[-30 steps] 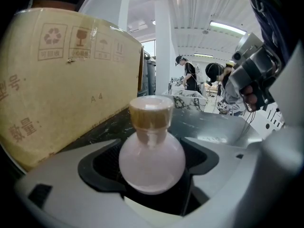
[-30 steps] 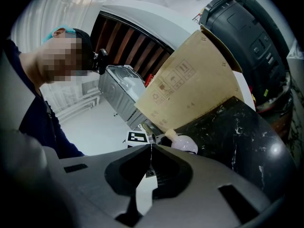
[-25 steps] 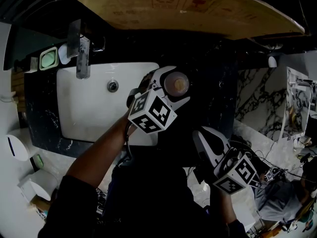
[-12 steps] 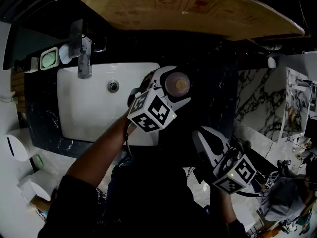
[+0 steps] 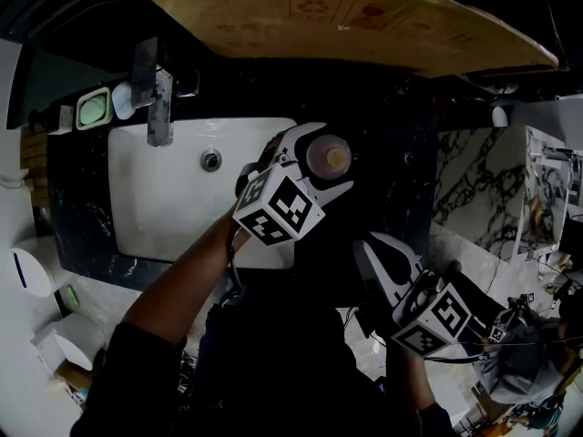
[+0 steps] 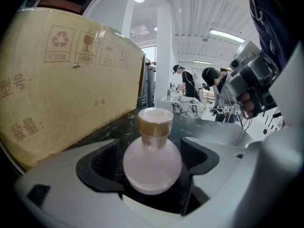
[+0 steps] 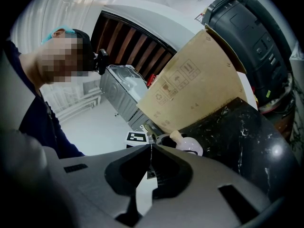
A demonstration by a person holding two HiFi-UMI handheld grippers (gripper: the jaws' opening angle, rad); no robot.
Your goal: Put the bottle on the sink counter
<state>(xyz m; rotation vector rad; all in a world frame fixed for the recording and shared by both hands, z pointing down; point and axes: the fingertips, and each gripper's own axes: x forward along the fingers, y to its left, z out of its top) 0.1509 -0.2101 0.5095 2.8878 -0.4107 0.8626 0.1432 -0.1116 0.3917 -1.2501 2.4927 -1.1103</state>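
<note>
Pink bottle (image 5: 326,156) in left gripper (image 5: 316,159) clears the sink's (image 5: 182,124) right rim.

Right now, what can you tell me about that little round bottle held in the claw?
The bottle is small, with a round, pale pinkish-white body that looks like frosted glass or plastic, a short neck and a tan, golden-looking cap, closed. It stands upright, clamped at its belly between the jaws of the left gripper, over the black marbled counter to the right of the white sink. Whether its base touches the counter cannot be seen.
</note>
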